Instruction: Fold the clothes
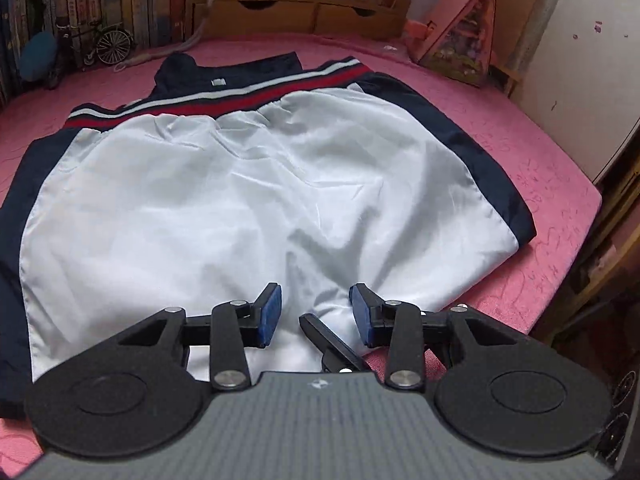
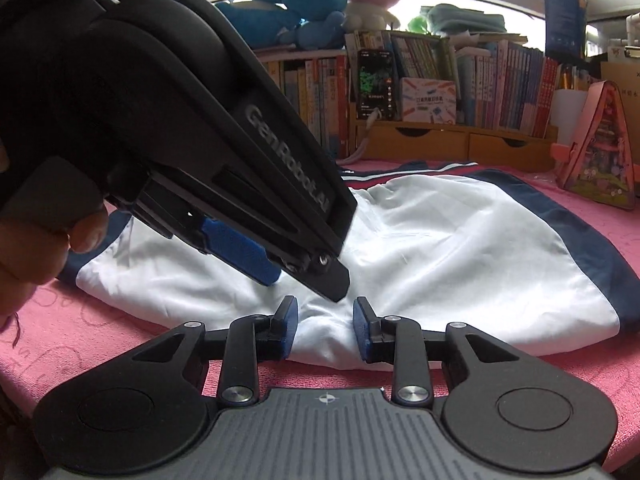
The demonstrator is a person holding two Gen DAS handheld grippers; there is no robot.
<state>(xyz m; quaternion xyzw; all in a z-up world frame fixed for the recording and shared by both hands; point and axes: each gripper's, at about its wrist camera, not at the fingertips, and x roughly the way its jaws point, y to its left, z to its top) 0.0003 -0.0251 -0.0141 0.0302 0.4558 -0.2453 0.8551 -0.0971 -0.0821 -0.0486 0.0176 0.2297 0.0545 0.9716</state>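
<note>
A white garment [image 1: 240,184] with navy side panels and a red-and-white striped band lies spread flat on the pink table cover [image 1: 540,200]. My left gripper [image 1: 315,296] stands open over the garment's near white edge, blue pads wide apart. A black fingertip, probably the other gripper's, pokes in between them. In the right wrist view the garment [image 2: 460,248] fills the middle. My right gripper [image 2: 325,308] is open at its near hem, with a small ridge of white cloth in the gap. The left gripper [image 2: 304,280] slants down from the upper left, held by a hand [image 2: 44,256].
A bookshelf with wooden drawers [image 2: 460,144] runs along the back. Plush toys [image 2: 304,4] sit on top of it. A pink triangular box [image 2: 600,148] stands at the right rear. A small model bicycle [image 1: 100,44] is at the back left. The table edge drops off on the right [image 1: 592,216].
</note>
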